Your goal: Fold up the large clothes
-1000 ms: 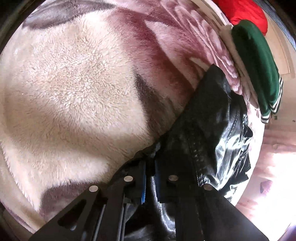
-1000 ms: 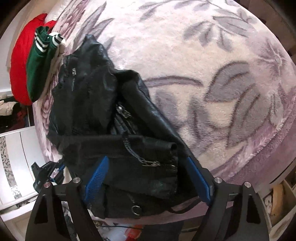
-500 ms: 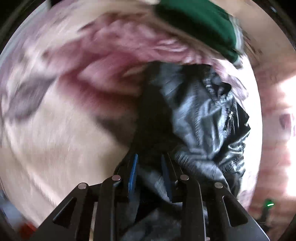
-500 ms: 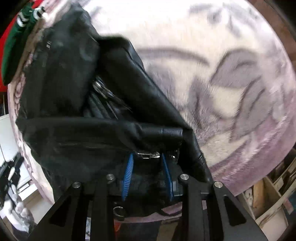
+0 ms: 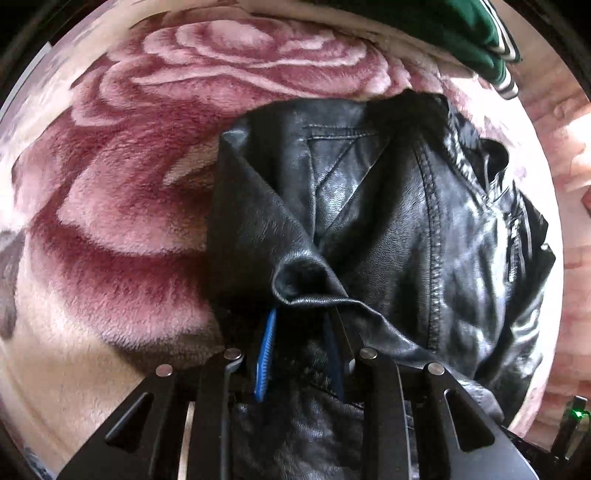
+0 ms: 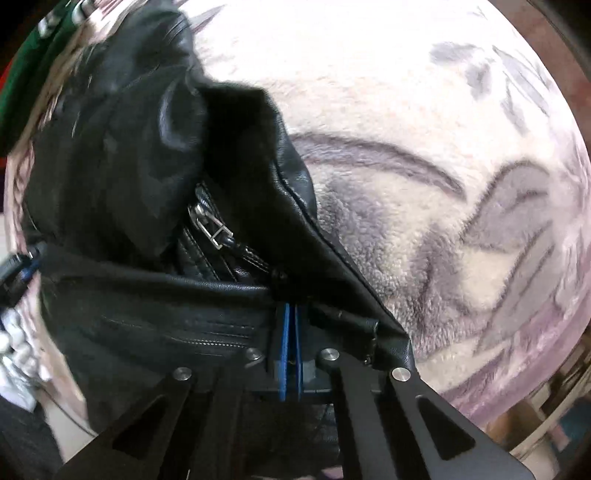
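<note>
Item one — black leather jacket (image 5: 388, 229): laid crumpled on a plush floral blanket (image 5: 122, 206), filling the centre and right of the left wrist view and the left half and lower centre of the right wrist view. Stitched seams and a lapel are seen in the left view; in the right view a metal buckle (image 6: 210, 227) with its strap is seen left of centre, lying in a hollow between folds.

Item two — left gripper (image 5: 301, 332): placed at the lower centre of its frame, pointed steeply down. Its jaws, opened a little within the last second, are now held partly apart, with a raised fold of the jacket's leather bunched between the blue pads (image 5: 266, 354). Whether the pads press on the leather cannot be told.

Item three — right gripper (image 6: 291, 321): placed at the lower centre of its frame. Its jaws have just been closing and are now seen pressed almost together, the blue pads (image 6: 284, 354) nipped on a thin edge of the jacket below a rolled hem.

Item four — green garment with white stripes (image 5: 476, 33): lodged at the upper right of the left view, beyond the jacket; a green edge is also seen at the upper left of the right view.

Item five — blanket: rose pattern in pink at the left gripper, grey leaf pattern on cream at the right gripper.
</note>
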Tool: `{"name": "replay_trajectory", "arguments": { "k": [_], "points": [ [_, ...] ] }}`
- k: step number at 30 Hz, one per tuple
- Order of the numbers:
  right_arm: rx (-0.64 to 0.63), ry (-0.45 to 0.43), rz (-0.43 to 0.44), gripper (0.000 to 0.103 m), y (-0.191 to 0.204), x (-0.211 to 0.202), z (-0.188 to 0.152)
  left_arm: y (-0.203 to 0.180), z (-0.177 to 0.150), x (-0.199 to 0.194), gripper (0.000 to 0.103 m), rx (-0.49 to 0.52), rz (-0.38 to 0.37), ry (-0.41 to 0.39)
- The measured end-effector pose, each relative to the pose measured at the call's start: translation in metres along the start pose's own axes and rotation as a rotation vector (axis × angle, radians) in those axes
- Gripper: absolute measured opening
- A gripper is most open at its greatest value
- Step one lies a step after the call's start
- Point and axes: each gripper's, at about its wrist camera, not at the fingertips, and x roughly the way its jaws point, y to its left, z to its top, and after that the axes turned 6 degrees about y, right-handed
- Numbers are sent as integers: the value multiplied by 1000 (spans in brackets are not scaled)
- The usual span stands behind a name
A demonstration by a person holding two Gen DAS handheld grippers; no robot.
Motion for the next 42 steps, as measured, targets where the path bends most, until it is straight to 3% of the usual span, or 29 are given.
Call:
{"name": "replay_trajectory", "arguments": {
  "k": [5, 8, 13, 15, 16, 19, 22, 24, 27, 30, 32, 36, 42],
  "points": [
    [-46, -45, 121, 30, 15, -47, -16, -5, -19, -51, 24, 20, 75, -81],
    [-130, -34, 176, 30, 45, -53, -20, -9, -32, -67, 24, 15, 42, -105],
    [-258, -15, 224, 30, 111, -31, -8, -21, -17, -15, 25, 58, 129, -33],
    [-282, -8, 190, 30, 133, -18, 1, -12, -4, 5, 26, 36, 137, -9],
    [-286, -12, 147, 28, 140, -8, 6, -6, 1, 10, 27, 13, 106, -4],
    [-214, 16, 73, 0, 132, 19, 21, 7, 9, 10, 27, -57, 31, 23],
    [-167, 50, 138, 0, 122, 11, 22, 9, 3, -9, 27, -62, 19, 8],
    [-161, 32, 173, 5, 119, -7, 16, 10, -4, -25, 25, -69, 21, -21],
    [-184, -2, 301, 5, 124, -28, 8, 8, -7, -38, 25, -58, 15, -73],
    [-203, 48, 484, 5, 146, -26, 11, 6, 0, -25, 25, -43, 37, -64],
    [-220, 82, 544, 5, 166, -11, 18, 11, 11, -6, 27, -55, 35, -27],
    [-186, 94, 426, 0, 177, 27, 37, 17, 22, 8, 27, -74, 3, 1],
    [-172, 79, 408, 0, 170, 33, 35, 31, 22, 9, 27, -80, -63, 19]
  ]
}}
